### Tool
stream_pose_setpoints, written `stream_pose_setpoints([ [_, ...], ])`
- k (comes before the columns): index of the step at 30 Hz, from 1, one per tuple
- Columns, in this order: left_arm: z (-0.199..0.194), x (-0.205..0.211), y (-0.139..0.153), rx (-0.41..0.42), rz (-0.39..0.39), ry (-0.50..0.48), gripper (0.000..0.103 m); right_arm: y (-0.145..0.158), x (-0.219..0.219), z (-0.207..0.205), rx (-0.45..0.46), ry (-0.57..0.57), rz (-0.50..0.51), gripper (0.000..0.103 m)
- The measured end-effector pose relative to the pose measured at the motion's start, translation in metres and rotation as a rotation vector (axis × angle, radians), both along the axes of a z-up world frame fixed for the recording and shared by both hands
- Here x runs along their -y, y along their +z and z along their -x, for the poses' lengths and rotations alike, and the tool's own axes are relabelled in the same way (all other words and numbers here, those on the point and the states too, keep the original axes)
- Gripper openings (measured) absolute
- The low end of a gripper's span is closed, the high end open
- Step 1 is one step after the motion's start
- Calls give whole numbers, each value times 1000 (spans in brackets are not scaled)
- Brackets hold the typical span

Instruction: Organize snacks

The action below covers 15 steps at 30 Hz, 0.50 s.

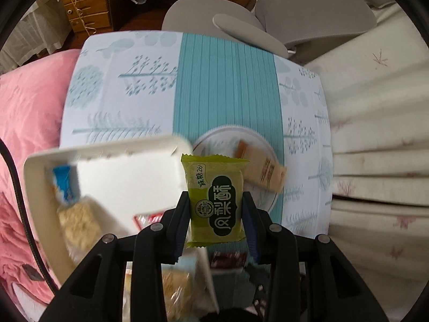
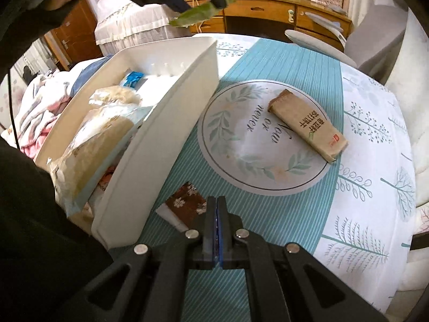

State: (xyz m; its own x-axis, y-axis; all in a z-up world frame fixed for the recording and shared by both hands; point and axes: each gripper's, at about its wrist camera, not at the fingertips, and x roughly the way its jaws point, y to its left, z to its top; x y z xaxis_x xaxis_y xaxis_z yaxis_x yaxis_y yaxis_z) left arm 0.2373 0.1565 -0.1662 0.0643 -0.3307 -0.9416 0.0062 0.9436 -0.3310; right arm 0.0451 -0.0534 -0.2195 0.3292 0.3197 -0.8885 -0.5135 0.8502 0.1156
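Risk: the green snack packet (image 1: 216, 200), pinched by its sides in the left gripper (image 1: 215, 201) above the white bin (image 2: 166, 123), may slip and miss; right gripper (image 2: 216, 206) hangs closed, empty.

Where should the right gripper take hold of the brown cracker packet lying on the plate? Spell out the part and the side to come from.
Take the brown cracker packet across its narrow width, near the middle, coming straight down from above. It lies flat on the plate, long and slim, with both long edges free. The right gripper is shut, so its fingers must open first and turn to straddle the long edges.
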Motion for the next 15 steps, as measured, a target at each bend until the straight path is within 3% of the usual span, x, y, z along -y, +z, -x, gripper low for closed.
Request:
stream_pose_setpoints([
  [4,27,-22,5,-10,-2,6,36,-8,-10,13,23,58,47,34],
  [15,80,-82,-2,-57,-34,58,36,-36,-30,23,44,45,147,36],
])
